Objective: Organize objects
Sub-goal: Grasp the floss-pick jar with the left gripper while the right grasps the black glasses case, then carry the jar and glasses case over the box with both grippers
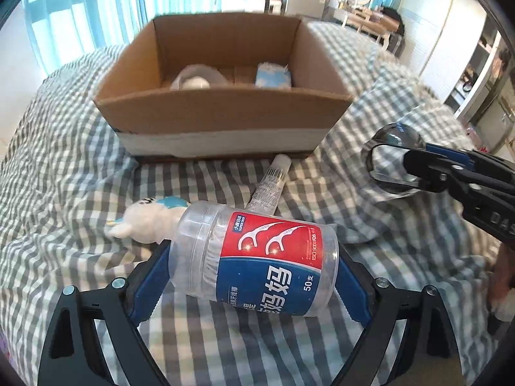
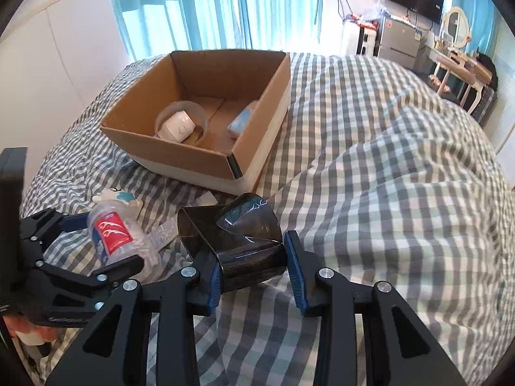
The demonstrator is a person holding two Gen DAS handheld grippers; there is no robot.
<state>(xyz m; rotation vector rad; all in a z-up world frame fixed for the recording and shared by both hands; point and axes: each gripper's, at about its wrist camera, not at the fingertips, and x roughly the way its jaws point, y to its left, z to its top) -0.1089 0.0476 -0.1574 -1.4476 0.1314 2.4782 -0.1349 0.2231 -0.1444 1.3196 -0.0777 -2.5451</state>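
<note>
1. Nearest to us in the left wrist view, the left gripper (image 1: 254,254) is clamped on a clear floss-pick jar (image 1: 257,254) with a red and blue label; the jar lies crosswise between the blue pads, held above the checked bedcover (image 1: 80,177).
2. In the right wrist view, the right gripper (image 2: 254,273) has a dark tinted cup (image 2: 238,238) between its blue pads. The left pad presses on the cup's wall, while the right pad appears to stand just off it, so we cannot tell whether the grip is fully closed.
3. The left wrist view shows the same cup out to the right, lifted off the cover with black fingers on its rim.
4. Just beyond the jar, a white plush toy (image 1: 145,222) with a blue patch lies on the bedcover, and beside it a white tube (image 1: 268,183) points toward the box.
5. Further on sits an open cardboard box (image 1: 222,109) with a pale band around its base, resting on the bedcover; the tube's far end lies near its front wall.
6. Inside the box, on the left, we see a clear bowl (image 2: 180,122) with a small white square device (image 2: 178,127) in it, and on the right a light blue packet (image 2: 243,120) against the wall.
7. Behind the bed hang blue curtains (image 2: 193,6); a dressing table with an oval mirror (image 2: 455,25) stands at the far right.
</note>
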